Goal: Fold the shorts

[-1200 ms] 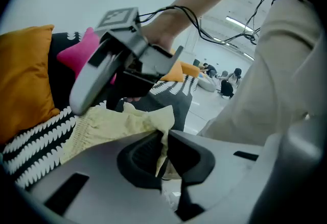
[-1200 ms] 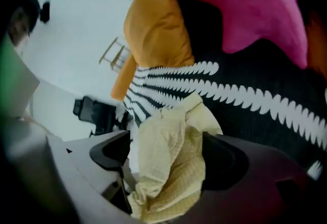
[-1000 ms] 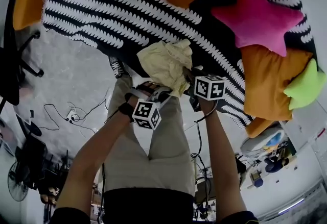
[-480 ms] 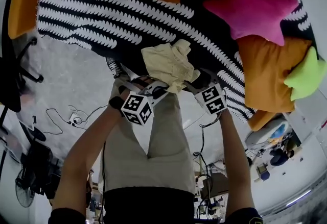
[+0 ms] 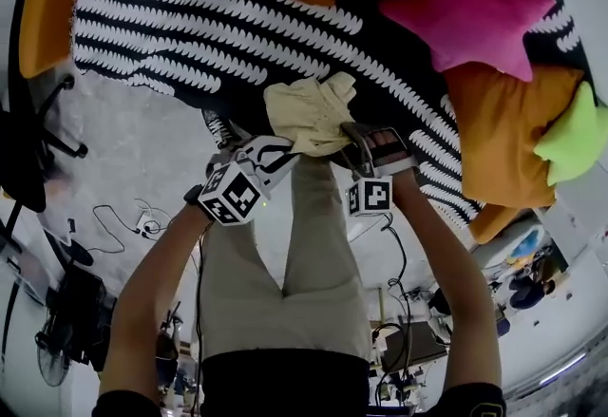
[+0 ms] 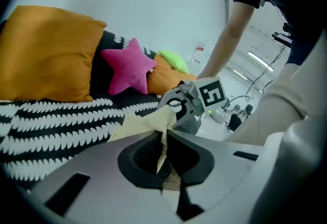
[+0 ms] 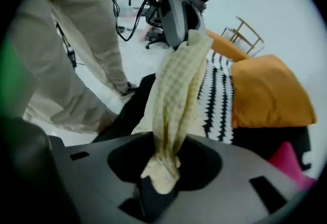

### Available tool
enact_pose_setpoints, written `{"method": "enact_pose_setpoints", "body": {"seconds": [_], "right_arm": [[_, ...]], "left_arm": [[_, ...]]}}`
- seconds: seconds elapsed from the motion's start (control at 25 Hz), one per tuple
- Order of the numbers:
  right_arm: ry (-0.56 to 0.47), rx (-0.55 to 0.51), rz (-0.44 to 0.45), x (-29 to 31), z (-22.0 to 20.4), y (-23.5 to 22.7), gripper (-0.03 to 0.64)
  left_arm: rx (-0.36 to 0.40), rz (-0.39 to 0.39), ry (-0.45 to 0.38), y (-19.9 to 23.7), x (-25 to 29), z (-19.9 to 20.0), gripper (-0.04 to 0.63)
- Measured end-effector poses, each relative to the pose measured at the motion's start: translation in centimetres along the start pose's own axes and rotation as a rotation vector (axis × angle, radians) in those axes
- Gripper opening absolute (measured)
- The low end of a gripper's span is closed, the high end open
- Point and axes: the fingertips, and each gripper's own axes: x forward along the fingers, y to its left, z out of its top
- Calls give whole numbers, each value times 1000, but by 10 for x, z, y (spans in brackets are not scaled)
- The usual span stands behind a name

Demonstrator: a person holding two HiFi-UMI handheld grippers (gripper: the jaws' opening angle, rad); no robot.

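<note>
Your left tool (image 6: 164,159) is clamped together on a thin fold of the pale yellow shorts (image 5: 306,111). Your right tool (image 7: 161,177), jaws just now closing, pinches a thick bunch. The shorts span between both tools, with the striped blanket (image 5: 190,26) just beyond them.

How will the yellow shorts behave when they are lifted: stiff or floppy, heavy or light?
Probably floppy: the shorts are crumpled and sag in folds. Likely light: the left gripper holds them by a thin pinch.
</note>
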Motion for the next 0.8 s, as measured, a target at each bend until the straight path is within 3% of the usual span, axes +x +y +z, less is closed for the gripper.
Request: {"method": "enact_pose_setpoints", "body": {"seconds": [0.04, 0.08, 0.24, 0.44, 0.56, 0.68, 0.8], "right_arm": [[9, -22, -80, -9, 1, -11, 104], [6, -46, -129, -22, 6, -19, 72], [-43, -55, -180, -67, 42, -78, 61], [-16, -203, -449, -93, 66, -202, 60], [19, -207, -531, -102, 65, -246, 61], [55, -193, -559, -93, 57, -239, 61], [84, -179, -494, -46, 51, -195, 60]], "left_arm": [[-10, 7, -11, 2, -8, 3, 26], [-11, 13, -24, 2, -18, 6, 26], [104, 120, -92, 30, -69, 46, 26], [226, 305, -213, 97, -124, 129, 25], [326, 359, -222, 119, -134, 158, 25], [373, 383, -192, 120, -121, 145, 25], [365, 377, -101, 119, -96, 87, 25]]}}
